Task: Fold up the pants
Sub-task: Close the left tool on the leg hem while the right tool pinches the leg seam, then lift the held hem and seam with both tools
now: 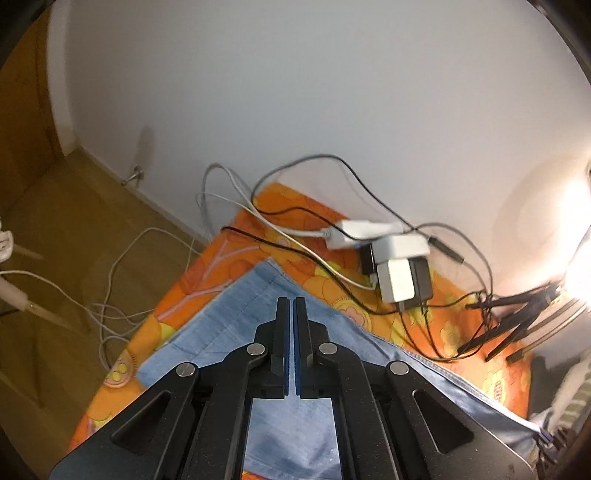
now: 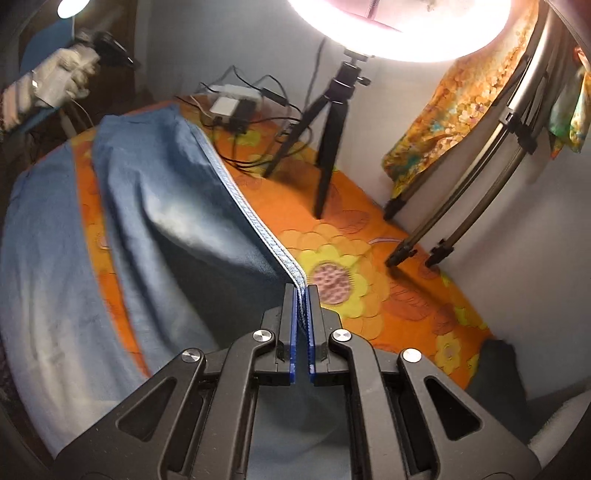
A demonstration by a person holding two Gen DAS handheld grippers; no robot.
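Observation:
Light blue denim pants [image 2: 159, 206] lie spread on an orange flowered tablecloth [image 2: 373, 236]. My right gripper [image 2: 302, 290] is shut on the pants' thick stitched side seam [image 2: 255, 218], which rises taut from the table up to the pads and lifts that leg into a ridge. The other leg [image 2: 40, 258] lies flat at the left. In the left wrist view my left gripper [image 1: 291, 301] is shut above the far end of a pant leg [image 1: 236, 317], with no cloth visible between its pads. A gloved hand [image 2: 62, 77] holding that gripper shows at the upper left of the right wrist view.
A white power strip with chargers [image 1: 395, 266] and tangled cables [image 1: 295, 221] lie at the table's far corner by the wall. A black tripod [image 2: 328, 122] under a bright ring light [image 2: 399, 29] stands behind the pants. Stand legs [image 2: 424, 243] and hanging flowered cloth [image 2: 454, 107] are at right.

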